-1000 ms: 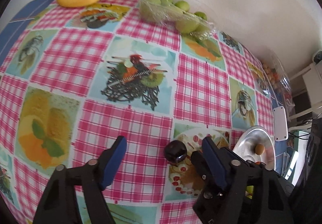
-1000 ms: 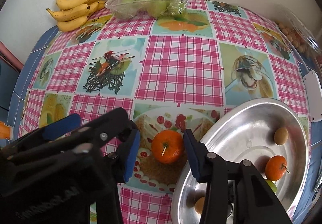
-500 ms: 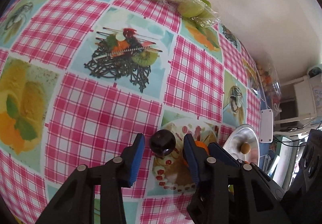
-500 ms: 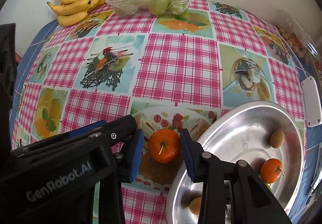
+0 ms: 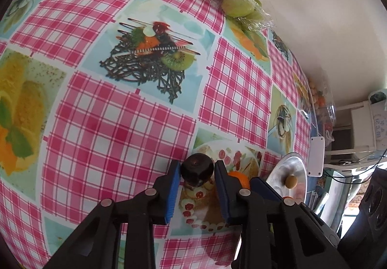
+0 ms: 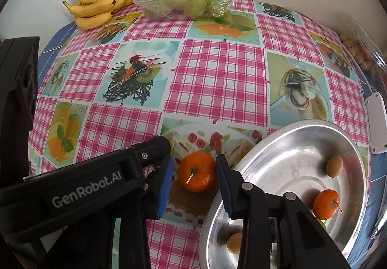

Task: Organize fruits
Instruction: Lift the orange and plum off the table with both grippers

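Observation:
A dark, nearly black round fruit (image 5: 197, 168) sits on the checked tablecloth between the blue pads of my left gripper (image 5: 197, 173). Its jaws are closing and both pads press the fruit's sides. An orange mandarin (image 6: 197, 171) with a short stalk lies beside the rim of the oval metal tray (image 6: 278, 148). My right gripper (image 6: 194, 173) is shut on it, one pad on each side. The left gripper's black body (image 6: 96, 184) lies just left of it in the right wrist view. The mandarin (image 5: 238, 178) peeks out behind the left gripper's right finger.
In the tray lie another mandarin (image 6: 326, 203) and two small brown fruits (image 6: 334, 166). Bananas (image 6: 96, 5) and a clear tub of green apples (image 6: 188, 0) stand at the far edge by the wall. A bag of small fruits (image 6: 358, 56) and a white device (image 6: 377, 119) are at the right.
My left gripper has tipped down over the dark fruit and its jaws have come together onto it. The right gripper's jaws have narrowed onto the mandarin.

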